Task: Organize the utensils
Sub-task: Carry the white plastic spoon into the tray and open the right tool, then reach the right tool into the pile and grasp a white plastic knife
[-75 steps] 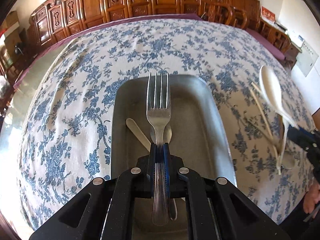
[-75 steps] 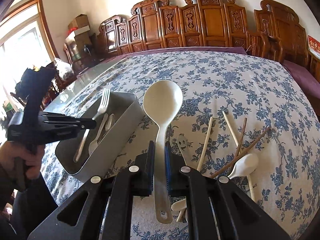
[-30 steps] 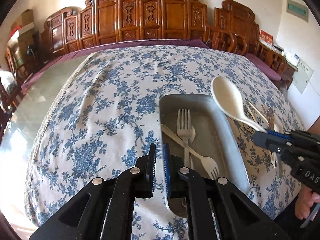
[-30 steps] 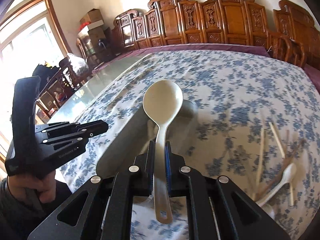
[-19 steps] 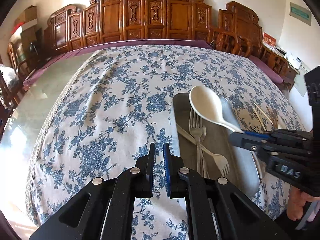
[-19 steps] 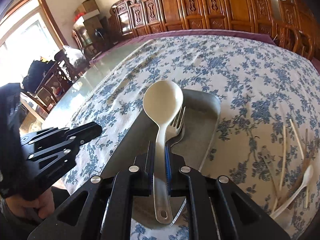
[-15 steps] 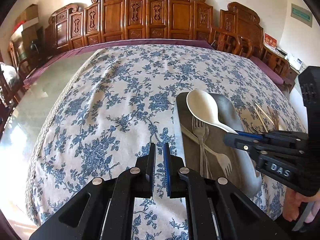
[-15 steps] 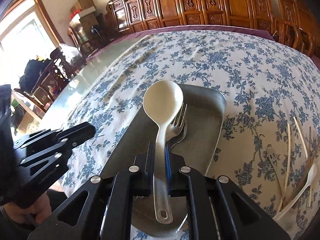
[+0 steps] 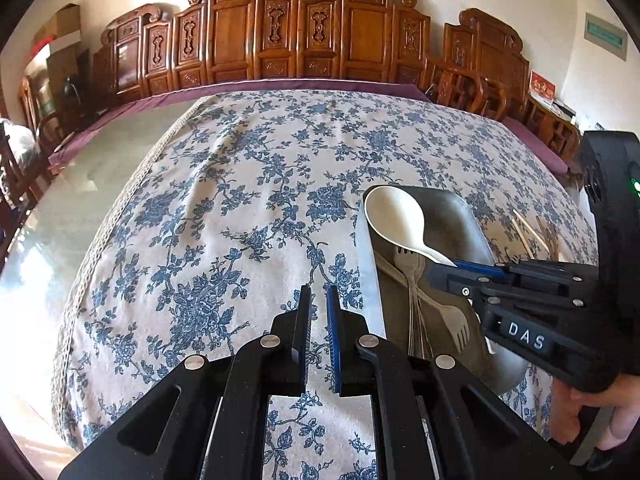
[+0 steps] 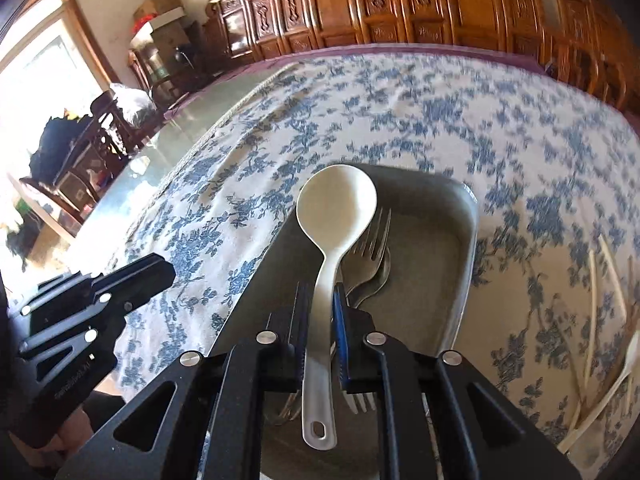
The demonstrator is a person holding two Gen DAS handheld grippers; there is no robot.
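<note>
The right gripper (image 10: 320,312) is clamped on the handle of a cream serving spoon (image 10: 338,204), its fingers pinching the shaft roughly midway, so the round bowl juts out ahead of the jaws and the hanging-hole end pokes back beneath them. The spoon hangs directly over the grey metal tray (image 10: 466,276), with its bowl toward the tray's far end and apparently not yet resting on anything. Just below and ahead of the fingers lie a steel fork (image 10: 370,240) and, under the gripper, a pale fork whose tines peek out. The left gripper (image 9: 318,332) holds nothing, its jaws slightly parted over the flowered tablecloth (image 9: 224,216), with the tray just off to its right. Well off to the right gripper's right, loose chopsticks (image 10: 592,292) and another small spoon wait on the cloth. The spoon looks like light, stiff plastic, smooth enough to twist in a pinch, and front-heavy with that big bowl, so a hold near the middle of the shaft seems sensible. Letting go from low down should keep it from clattering onto the forks.
</note>
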